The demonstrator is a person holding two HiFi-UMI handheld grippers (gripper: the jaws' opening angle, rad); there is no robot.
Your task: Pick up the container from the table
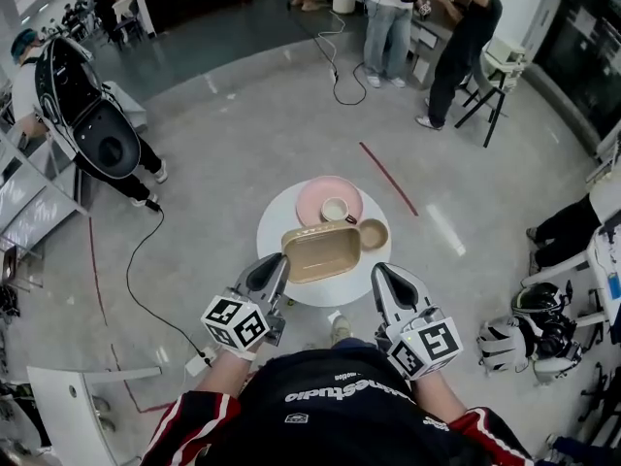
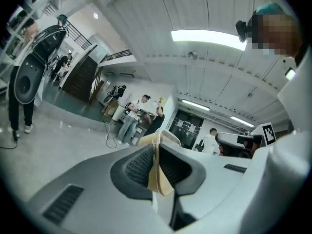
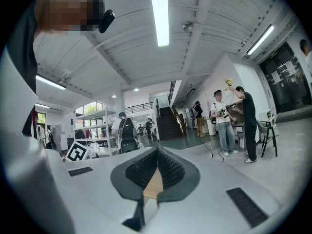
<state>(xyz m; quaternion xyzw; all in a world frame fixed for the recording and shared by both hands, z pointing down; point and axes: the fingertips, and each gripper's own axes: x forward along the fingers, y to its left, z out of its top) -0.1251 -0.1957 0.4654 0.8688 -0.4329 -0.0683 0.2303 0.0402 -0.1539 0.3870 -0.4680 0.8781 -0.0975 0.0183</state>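
Beige, shallow, rectangular container (image 1: 322, 251) | left gripper (image 1: 280, 262) fingers clamp its rim | right gripper (image 1: 379, 271) fingers closed

Cup (image 1: 335, 209) and bowl (image 1: 373, 233) close behind held container (image 1: 320, 252)

— Where's the container (image 1: 320, 250)?
— Over the round white table (image 1: 275, 223), its left corner pinched in the left gripper (image 1: 280, 263).
— And the right gripper (image 1: 381, 273)?
— Over the table's near right edge, pointing across it.
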